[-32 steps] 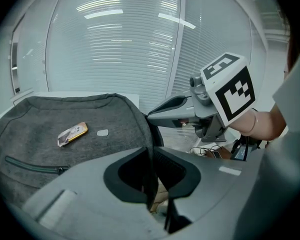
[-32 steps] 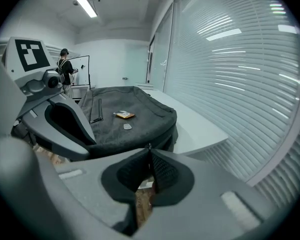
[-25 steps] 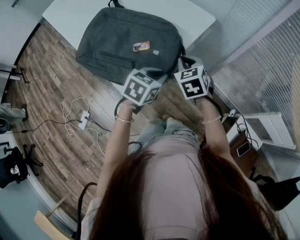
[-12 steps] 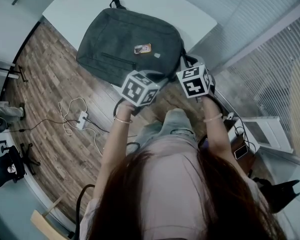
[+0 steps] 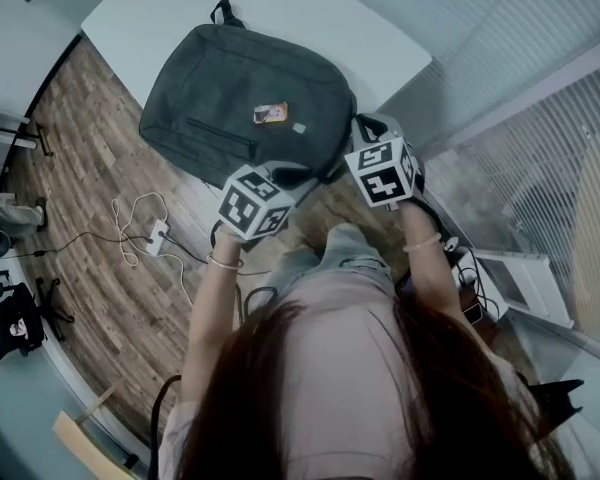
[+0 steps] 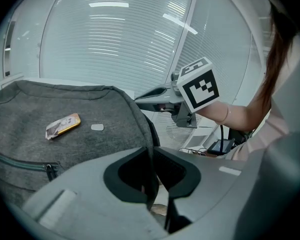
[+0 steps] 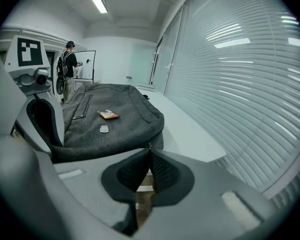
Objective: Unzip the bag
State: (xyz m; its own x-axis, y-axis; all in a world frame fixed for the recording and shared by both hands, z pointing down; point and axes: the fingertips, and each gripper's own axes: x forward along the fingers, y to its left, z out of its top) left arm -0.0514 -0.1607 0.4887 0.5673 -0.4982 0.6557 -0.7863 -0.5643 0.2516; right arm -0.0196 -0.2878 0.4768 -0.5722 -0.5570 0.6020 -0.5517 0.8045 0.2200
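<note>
Backpack (image 5: pixel 245 103), grey, is laid flat on a white table (image 5: pixel 320 23), near its corner. Left gripper (image 6: pixel 152 153) is clamped narrow on a dark fold at the backpack's near edge. Right gripper (image 7: pixel 149 153) is set close beside it with jaws nearly together. A small zipper pull (image 7: pixel 149 145) appears pinched at their tips. An orange packet (image 5: pixel 271 114) is noted on top of the backpack.

Just ahead of my right fingers (image 7: pixel 162 170) the bag (image 7: pixel 115 124) blocks the way; right of them bare table (image 7: pixel 190 129) lies open to the blinds (image 7: pixel 250 74).
</note>
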